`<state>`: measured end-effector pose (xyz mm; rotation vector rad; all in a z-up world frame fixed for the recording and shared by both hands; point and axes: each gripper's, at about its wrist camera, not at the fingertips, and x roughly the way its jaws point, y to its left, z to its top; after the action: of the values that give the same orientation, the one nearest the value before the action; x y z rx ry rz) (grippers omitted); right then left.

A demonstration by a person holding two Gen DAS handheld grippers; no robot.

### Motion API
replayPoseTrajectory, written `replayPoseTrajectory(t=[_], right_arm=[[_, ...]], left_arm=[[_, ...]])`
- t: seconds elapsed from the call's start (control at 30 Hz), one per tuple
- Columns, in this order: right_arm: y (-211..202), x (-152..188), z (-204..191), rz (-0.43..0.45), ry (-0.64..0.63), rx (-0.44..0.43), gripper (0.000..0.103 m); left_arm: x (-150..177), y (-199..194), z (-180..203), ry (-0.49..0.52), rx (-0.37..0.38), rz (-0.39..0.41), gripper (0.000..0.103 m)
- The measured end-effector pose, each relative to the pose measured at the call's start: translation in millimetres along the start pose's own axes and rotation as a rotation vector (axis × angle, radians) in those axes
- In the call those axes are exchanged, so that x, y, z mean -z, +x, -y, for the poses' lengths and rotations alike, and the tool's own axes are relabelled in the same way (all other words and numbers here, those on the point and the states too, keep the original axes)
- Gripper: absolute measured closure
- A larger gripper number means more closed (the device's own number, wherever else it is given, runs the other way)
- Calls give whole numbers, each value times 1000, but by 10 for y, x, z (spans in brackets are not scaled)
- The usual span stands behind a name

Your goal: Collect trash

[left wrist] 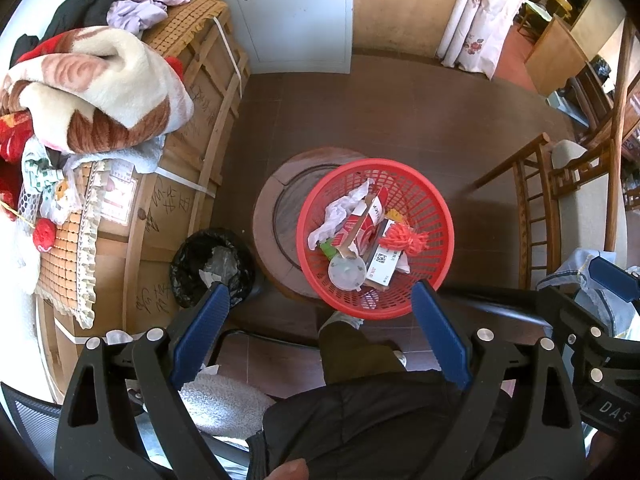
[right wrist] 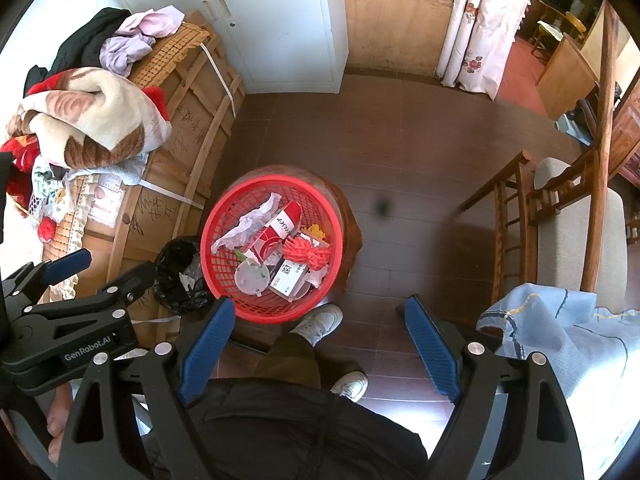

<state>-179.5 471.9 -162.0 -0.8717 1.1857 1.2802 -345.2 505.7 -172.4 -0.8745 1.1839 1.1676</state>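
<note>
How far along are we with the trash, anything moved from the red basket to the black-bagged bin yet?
Done: cannot tell; the black-bagged bin already holds some clear plastic and paper. In hand: nothing; left gripper and right gripper both stand open and empty above the floor. Left: the red basket on the stool still holds crumpled paper, a red carton, a plastic lid and orange netting.

Your left gripper (left wrist: 322, 332) and right gripper (right wrist: 320, 346) share one build: black angular frames with triangular cut-outs, round silver screws, and ribbed blue pads (right wrist: 430, 350). White "GenRobot.AI" lettering marks the left one's side. You wear a black jacket (right wrist: 304, 432), olive trousers (left wrist: 352, 354) and white sneakers (right wrist: 320, 322).
</note>
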Motion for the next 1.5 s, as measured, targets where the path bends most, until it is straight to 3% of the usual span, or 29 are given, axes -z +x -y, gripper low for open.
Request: replayPoseTrajectory(t=[1.5], right_arm=[[-3,4,54,-5,-5,-4,18]], left_arm=[[-17,13,116,6,22,-8,14]])
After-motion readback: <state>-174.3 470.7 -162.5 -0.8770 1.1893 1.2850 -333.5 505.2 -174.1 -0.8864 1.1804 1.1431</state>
